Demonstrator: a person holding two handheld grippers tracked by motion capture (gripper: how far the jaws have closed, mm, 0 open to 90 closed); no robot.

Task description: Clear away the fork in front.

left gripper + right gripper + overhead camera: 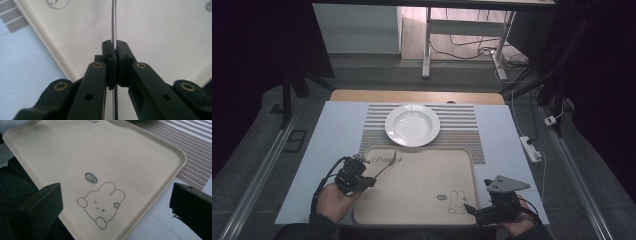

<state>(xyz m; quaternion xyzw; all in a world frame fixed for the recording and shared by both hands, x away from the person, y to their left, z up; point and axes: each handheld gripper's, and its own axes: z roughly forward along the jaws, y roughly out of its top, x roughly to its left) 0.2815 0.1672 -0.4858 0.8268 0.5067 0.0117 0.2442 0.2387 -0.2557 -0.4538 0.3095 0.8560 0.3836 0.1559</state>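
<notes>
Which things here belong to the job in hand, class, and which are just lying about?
In the job: left gripper, shut on the fork; beige tray beneath it.
Lying about: white plate, striped placemat, power strip, open right gripper.

Black hand-held gripper (115,53), brass pivot screws, dark sleeves.

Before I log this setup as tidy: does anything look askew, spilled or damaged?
Nothing stands out. The white plate sits upright on the striped mat, the beige tray lies flat and clean, and the left claw holds a fork above it.
</notes>
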